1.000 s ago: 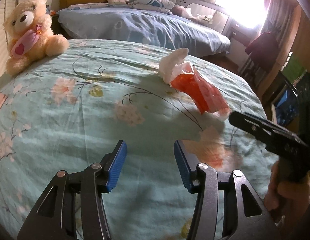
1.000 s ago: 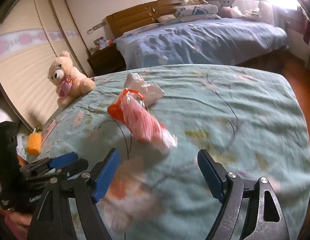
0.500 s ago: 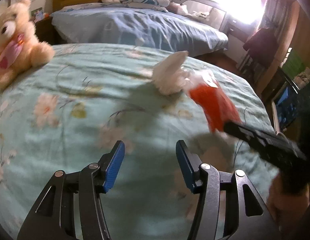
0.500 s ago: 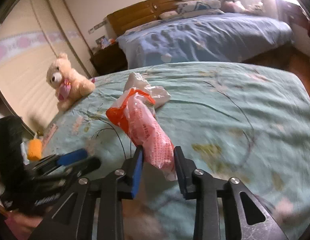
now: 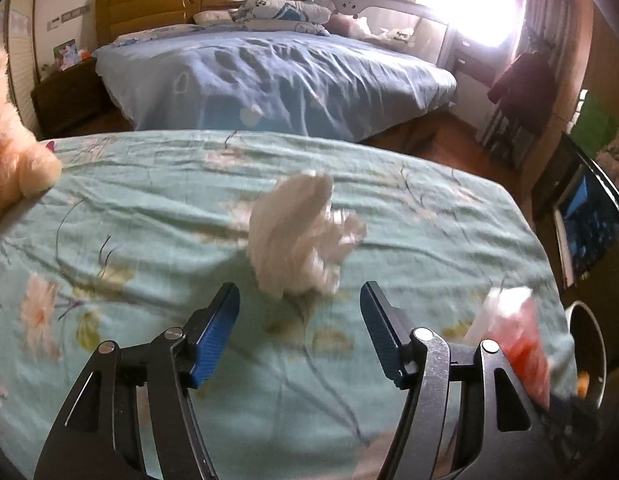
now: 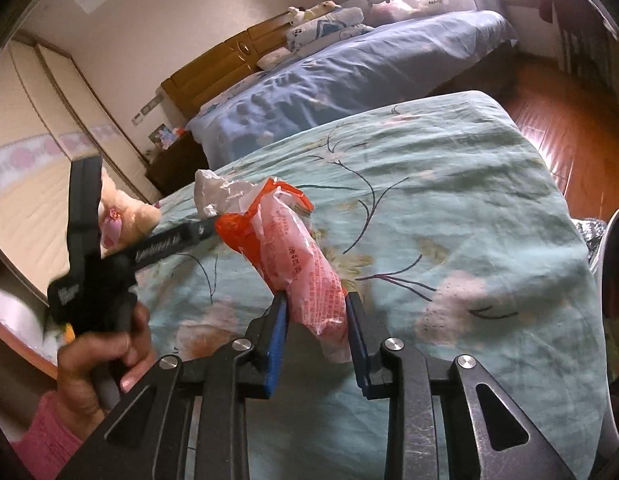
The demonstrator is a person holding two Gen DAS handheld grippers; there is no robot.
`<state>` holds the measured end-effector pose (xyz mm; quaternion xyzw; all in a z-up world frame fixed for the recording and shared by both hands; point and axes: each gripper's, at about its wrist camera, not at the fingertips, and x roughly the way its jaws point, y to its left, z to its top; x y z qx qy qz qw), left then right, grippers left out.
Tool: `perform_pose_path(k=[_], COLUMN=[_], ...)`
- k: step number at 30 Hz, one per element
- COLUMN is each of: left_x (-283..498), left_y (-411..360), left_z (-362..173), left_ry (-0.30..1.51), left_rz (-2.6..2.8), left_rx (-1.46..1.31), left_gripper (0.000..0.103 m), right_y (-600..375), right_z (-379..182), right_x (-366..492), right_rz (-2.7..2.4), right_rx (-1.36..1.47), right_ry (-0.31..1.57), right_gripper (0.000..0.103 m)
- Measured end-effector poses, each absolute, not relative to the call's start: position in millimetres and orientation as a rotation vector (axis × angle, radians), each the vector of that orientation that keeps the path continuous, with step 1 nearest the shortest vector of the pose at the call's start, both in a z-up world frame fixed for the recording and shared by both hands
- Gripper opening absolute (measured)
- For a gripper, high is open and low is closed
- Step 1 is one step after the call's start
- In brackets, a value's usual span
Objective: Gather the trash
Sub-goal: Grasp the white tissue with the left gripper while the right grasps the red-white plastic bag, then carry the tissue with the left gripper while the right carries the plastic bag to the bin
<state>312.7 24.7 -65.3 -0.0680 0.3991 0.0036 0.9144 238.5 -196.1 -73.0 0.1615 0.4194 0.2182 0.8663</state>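
Two-gripper trash pickup: right gripper [image 6: 315, 322] loaded, left gripper [image 5: 299, 318] lined up on the tissue.

The right gripper is closed on the lower end of the orange plastic wrapper [image 6: 297, 256]; the wrapper projects forward and up from between its blue pads, apparently lifted off the floral bedspread [image 6: 469, 184]. The left gripper is spread wide and holds nothing; the crumpled white tissue [image 5: 301, 236] lies on the bedspread directly ahead of its fingertips, centred on the gap and slightly beyond it. A dark round container [image 5: 587, 356], probably the bin, sits at the right edge of the left wrist view. Judged step: carry the wrapper to disposal while the second pickup begins. Next move: advance the left gripper until the tissue sits between the pads, then close gently, since soft paper compresses and may slip.
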Motion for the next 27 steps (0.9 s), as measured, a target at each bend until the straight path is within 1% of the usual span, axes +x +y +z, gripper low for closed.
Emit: perform_pose_path(k=[1,2,3,4,6,11,17,22,27], left_x=[315.5,318.5,321.1,322.6,320.8,298.6,244.7,206.1,181.8], left_y=[24.0,23.0,22.9,22.4,23.1,20.5,11.2,-1.7,-13.8], left_z=[-66.0,-68.0,-70.0,-70.9,-69.6,-64.1,-62.9,-56.7,-48.5], left_ry=[0.821,0.831,0.844,0.849,0.838,0.816,0.826,0.814,0.801], left_rz=[0.012,0.004,-0.008,-0.012,-0.019,-0.04,-0.103,-0.146,-0.19], left_rx=[-0.135,-0.135,-0.139,-0.141,-0.147,-0.154,-0.205,-0.206,-0.201], left_gripper=[0.055,0.034,0.02,0.019,0.012,0.008,0.004,0.004,0.004], right_y=[-194.0,-193.2,-193.6,-194.5,-195.2,-197.4,-203.1,-213.5,-224.6], right_z=[-72.2,-72.1,-72.9,-73.3,-73.8,-73.7,-72.9,-71.6,-65.5], right_x=[238.9,239.8,239.8,240.5,240.8,235.3,225.0,211.8,198.0], right_rz=[0.453,0.453,0.454,0.454,0.454,0.445,0.43,0.409,0.359], right_rx=[0.324,0.319,0.322,0.329,0.331,0.335,0.366,0.405,0.383], right_ry=[0.878,0.879,0.879,0.88,0.881,0.871,0.87,0.88,0.884], right_gripper=[0.028,0.028,0.028,0.028,0.028,0.028,0.028,0.028,0.027])
